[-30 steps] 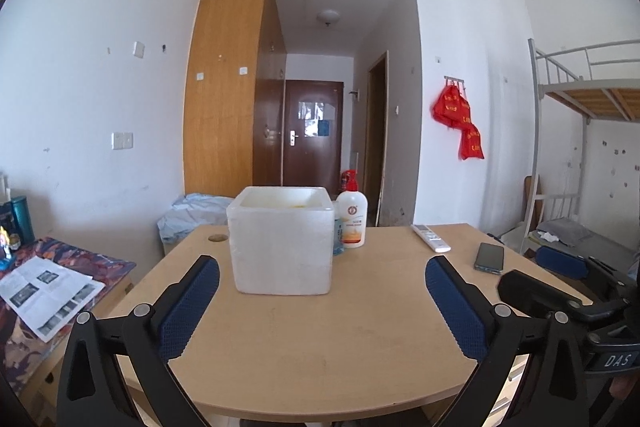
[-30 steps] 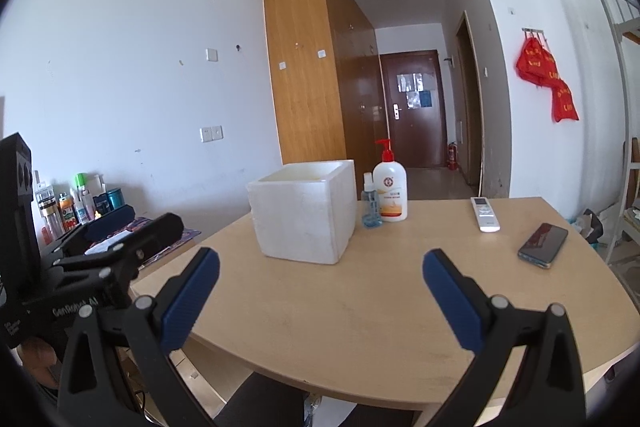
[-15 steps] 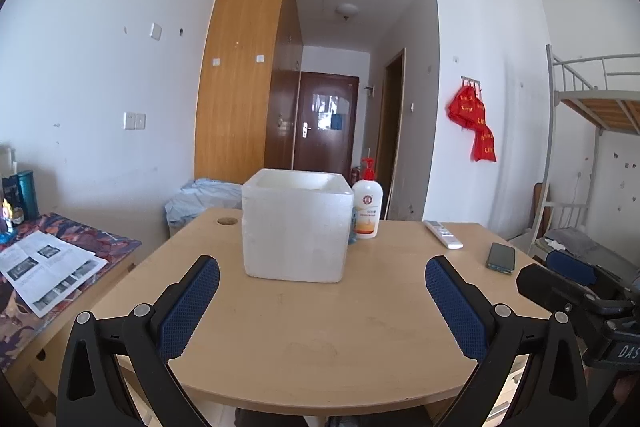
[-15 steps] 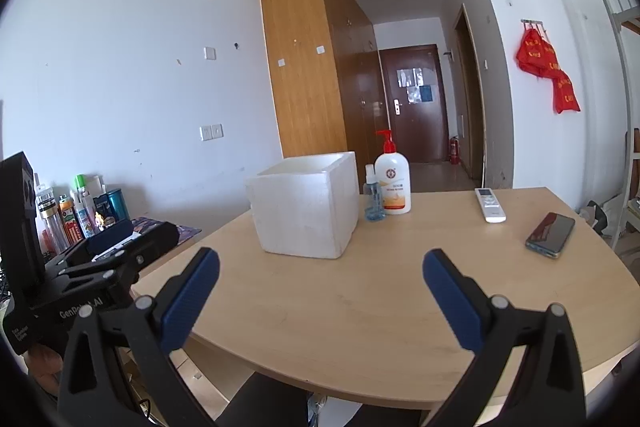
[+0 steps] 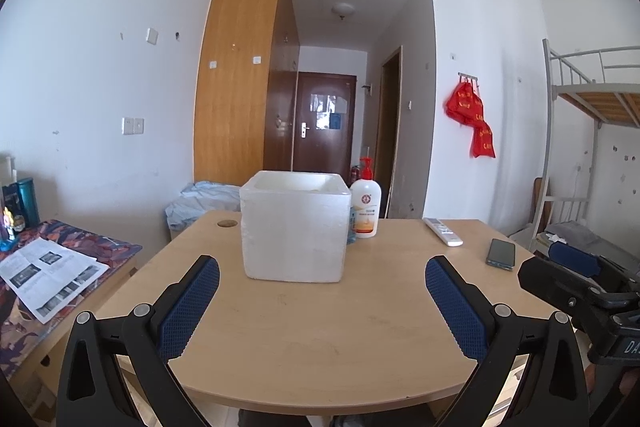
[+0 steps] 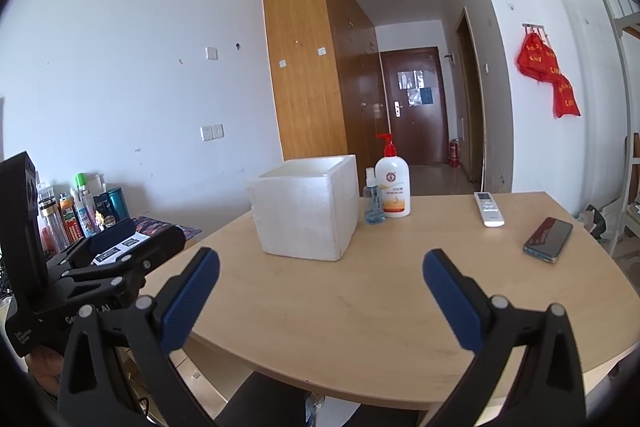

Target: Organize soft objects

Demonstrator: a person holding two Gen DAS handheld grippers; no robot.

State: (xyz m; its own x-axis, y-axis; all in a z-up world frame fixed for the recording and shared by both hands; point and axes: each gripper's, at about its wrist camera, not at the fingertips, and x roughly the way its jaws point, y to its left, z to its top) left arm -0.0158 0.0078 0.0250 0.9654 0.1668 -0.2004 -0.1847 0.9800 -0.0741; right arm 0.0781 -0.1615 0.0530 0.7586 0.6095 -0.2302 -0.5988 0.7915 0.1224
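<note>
A white square foam box [image 5: 294,229], open at the top, is seen standing upright on the light wooden table [image 5: 320,339], just in front of a white pump bottle with a red nozzle [image 5: 366,203] and a small clear blue spray bottle [image 6: 374,201]. A white remote control [image 5: 442,231] and a dark phone [image 5: 501,253] lie well apart to the right.

No soft object can be seen on the table. The interior of the box is hidden below its rim, so it cannot be told whether soft items are already stowed there. The scene fits either a stage with the items yet to be brought or one with them already gathered inside.

The left gripper [image 5: 322,291] is held above the near edge of the table, jaws spread wide, nothing between the blue pads. The right gripper [image 6: 320,285] is held likewise, jaws wide apart and empty, beside the left one.

For any soft item, it is judged that the pads should be closed gently at its bulk, as such material yields and may slip. The box is light foam and may be pushed aside if its wall is struck; entry from above is advised.
</note>
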